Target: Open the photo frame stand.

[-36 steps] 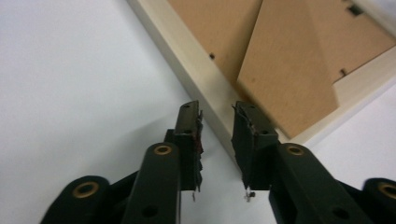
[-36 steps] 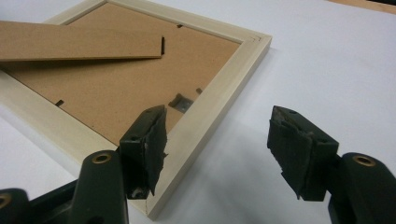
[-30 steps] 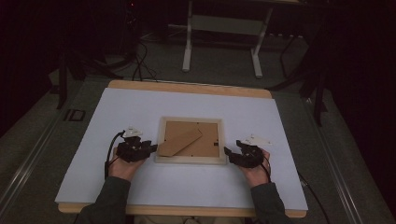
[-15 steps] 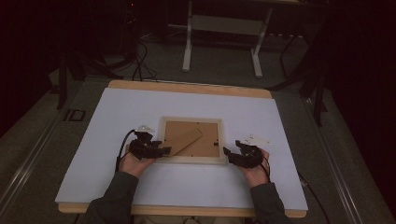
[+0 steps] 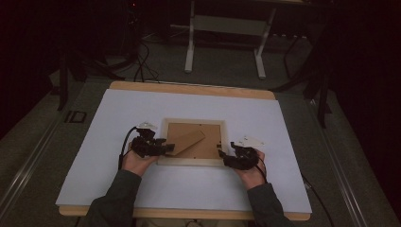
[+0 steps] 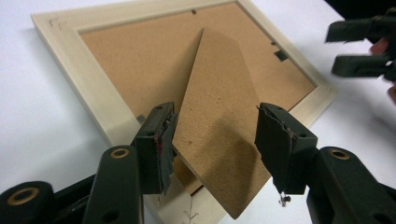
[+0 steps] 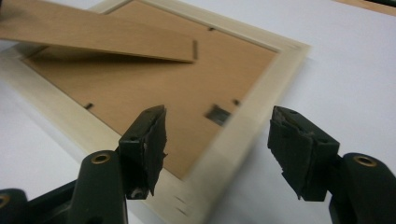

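Picture frame (image 5: 193,141) lies face down at centre of the white counter (image 5: 142,109), lower middle of the high view, brown backing board up. Its stand flap (image 6: 219,121) is swung up off the backing, hinged near the upper middle of the left claw view.

Left claw (image 6: 212,140) sits at the frame's left edge with jaws astride the flap's free tip; they have just been opening, then eased in a bit. The left pad looks to touch the flap edge, the right pad stands clear, so not clamped: open. Right claw (image 7: 217,149) hovers at the frame's lower right corner (image 7: 233,154), jaws spread with the corner rail between them, no pad contact seen: open.

Handling, as a judgement: light wooden frame, stiff rails, probably glass underneath so fragile if dropped or twisted. The flap is thin fibreboard, stiff but weak at the hinge; pinch it near the free tip, flat-on, no prying sideways. Steady the frame by a rail or corner, not the backing.

Around: counter otherwise bare near the frame. Small metal tabs (image 7: 217,114) along the backing edge could snag a pad. Beyond the counter, a pale stand (image 5: 224,42) and cables (image 5: 142,66) on the floor, well apart, nothing blocking.
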